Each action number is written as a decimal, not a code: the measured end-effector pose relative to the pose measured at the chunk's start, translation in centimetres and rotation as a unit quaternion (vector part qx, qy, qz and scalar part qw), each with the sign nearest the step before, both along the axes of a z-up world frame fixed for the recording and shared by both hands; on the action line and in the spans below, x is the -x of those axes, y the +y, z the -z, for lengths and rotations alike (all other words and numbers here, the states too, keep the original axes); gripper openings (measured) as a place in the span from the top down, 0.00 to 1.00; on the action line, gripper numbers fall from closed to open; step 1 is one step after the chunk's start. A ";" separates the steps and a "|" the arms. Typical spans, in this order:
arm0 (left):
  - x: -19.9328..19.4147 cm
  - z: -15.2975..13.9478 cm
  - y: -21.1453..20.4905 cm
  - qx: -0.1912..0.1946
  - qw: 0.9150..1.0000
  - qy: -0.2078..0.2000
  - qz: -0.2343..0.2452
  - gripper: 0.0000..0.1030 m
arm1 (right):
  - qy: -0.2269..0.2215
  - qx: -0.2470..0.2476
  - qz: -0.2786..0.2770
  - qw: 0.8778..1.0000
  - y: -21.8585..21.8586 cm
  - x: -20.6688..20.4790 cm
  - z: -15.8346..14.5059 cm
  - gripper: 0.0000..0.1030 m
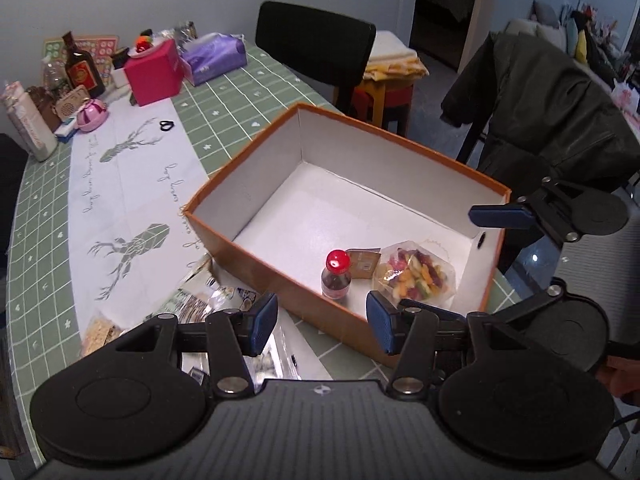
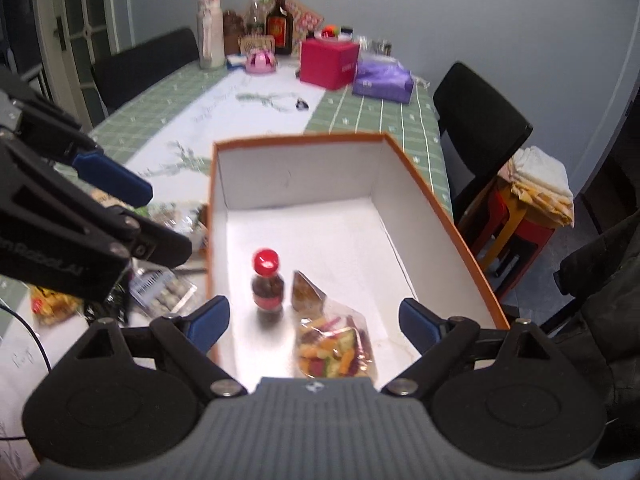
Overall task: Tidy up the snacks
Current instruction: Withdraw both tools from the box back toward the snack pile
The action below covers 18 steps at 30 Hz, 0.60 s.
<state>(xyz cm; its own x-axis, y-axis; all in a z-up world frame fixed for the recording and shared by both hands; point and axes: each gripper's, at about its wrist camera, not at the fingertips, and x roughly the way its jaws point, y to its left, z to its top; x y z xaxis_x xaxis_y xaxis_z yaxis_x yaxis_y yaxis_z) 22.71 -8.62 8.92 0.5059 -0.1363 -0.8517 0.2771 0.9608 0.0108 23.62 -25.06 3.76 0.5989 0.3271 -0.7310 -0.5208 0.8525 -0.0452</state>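
Note:
An orange box with a white inside (image 1: 256,168) (image 2: 448,216) stands on the table. In it stand a small red-capped bottle (image 1: 336,276) (image 2: 267,284), a brown packet (image 1: 363,263) (image 2: 306,293) and a clear bag of colourful snacks (image 1: 416,276) (image 2: 334,346). My left gripper (image 1: 322,322) is open and empty, above the box's near wall. My right gripper (image 2: 316,322) is open and empty, above the box's near end; it also shows in the left wrist view (image 1: 504,216). Several loose snack packs (image 1: 192,304) (image 2: 160,288) lie on the table left of the box.
Bottles, a pink box (image 1: 154,72), a purple tissue pack (image 1: 214,58) and small items crowd the table's far end. Black chairs (image 1: 316,46) (image 2: 476,128) stand by the table, one draped with a dark jacket (image 1: 548,112). A red stool (image 2: 520,236) holds folded cloths.

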 end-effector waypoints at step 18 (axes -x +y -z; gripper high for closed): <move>11.9 -0.8 11.6 0.105 0.985 -0.079 -0.108 0.38 | -0.082 -0.106 -0.060 0.989 5.6 10.1 0.3 0.13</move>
<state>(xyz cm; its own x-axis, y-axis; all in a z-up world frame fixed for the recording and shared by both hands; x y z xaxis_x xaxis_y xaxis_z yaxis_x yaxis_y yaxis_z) 10.78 2.94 9.75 0.6668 -0.1754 -0.7243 0.0758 0.9828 -0.1682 13.54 -19.45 3.45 0.6515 0.5388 -0.5342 -0.6192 0.7844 0.0361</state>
